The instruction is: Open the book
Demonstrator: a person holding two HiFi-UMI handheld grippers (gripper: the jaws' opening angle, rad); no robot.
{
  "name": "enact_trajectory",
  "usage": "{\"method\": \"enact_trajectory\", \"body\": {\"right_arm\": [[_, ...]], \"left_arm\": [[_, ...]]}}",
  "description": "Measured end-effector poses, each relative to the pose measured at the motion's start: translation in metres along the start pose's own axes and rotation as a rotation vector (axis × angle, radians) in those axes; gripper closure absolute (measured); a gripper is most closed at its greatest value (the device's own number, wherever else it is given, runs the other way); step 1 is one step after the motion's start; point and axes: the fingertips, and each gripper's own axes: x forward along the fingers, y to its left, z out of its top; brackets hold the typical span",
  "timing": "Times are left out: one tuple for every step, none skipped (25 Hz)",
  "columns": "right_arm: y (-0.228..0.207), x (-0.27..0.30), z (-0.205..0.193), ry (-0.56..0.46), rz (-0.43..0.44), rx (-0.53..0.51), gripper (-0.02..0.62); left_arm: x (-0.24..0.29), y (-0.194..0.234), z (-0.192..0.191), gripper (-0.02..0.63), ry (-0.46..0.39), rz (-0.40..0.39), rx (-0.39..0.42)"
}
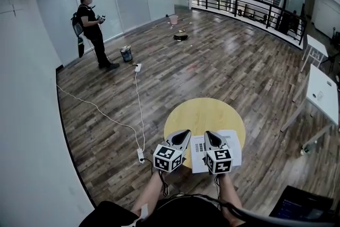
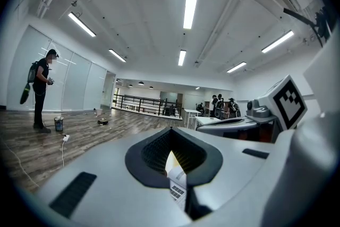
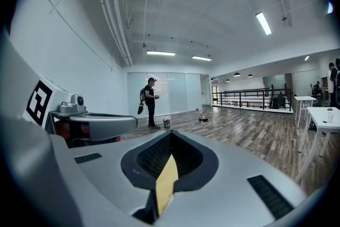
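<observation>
A white book (image 1: 227, 147) lies flat on the round yellow table (image 1: 204, 111) in the head view. Both grippers hover side by side at the table's near edge, pointing away from me. My left gripper (image 1: 186, 132) is shut and empty, just left of the book; between its jaws the left gripper view (image 2: 171, 130) shows a strip of the book (image 2: 177, 187) with a barcode. My right gripper (image 1: 206, 133) is over the book's left part, shut and empty. In the right gripper view (image 3: 171, 133) only the yellow table top (image 3: 167, 184) shows through the jaws.
A person (image 1: 93, 28) with a backpack stands far off at the left by the glass wall, a bucket (image 1: 126, 54) near them. A cable and power strip (image 1: 140, 154) lie on the wooden floor left of the table. White tables (image 1: 324, 87) stand at the right.
</observation>
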Motion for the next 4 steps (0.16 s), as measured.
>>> {"method": "enact_trajectory", "body": {"right_arm": [[-0.0001, 0.0005, 0.0003, 0.001, -0.001, -0.001, 0.591], [0.0, 0.0013, 0.0006, 0.002, -0.003, -0.002, 0.591], [0.0002, 0.0021, 0.001, 0.002, -0.004, -0.002, 0.591], [0.0004, 0.003, 0.0014, 0.003, -0.005, -0.002, 0.591]], "left_arm": [[0.0002, 0.0005, 0.0004, 0.607, 0.001, -0.002, 0.001], [0.0004, 0.0013, 0.0008, 0.607, 0.001, -0.003, 0.001], [0.0006, 0.0022, 0.0012, 0.607, 0.002, -0.005, 0.002], [0.0008, 0.0031, 0.0017, 0.607, 0.002, -0.006, 0.003]]}}
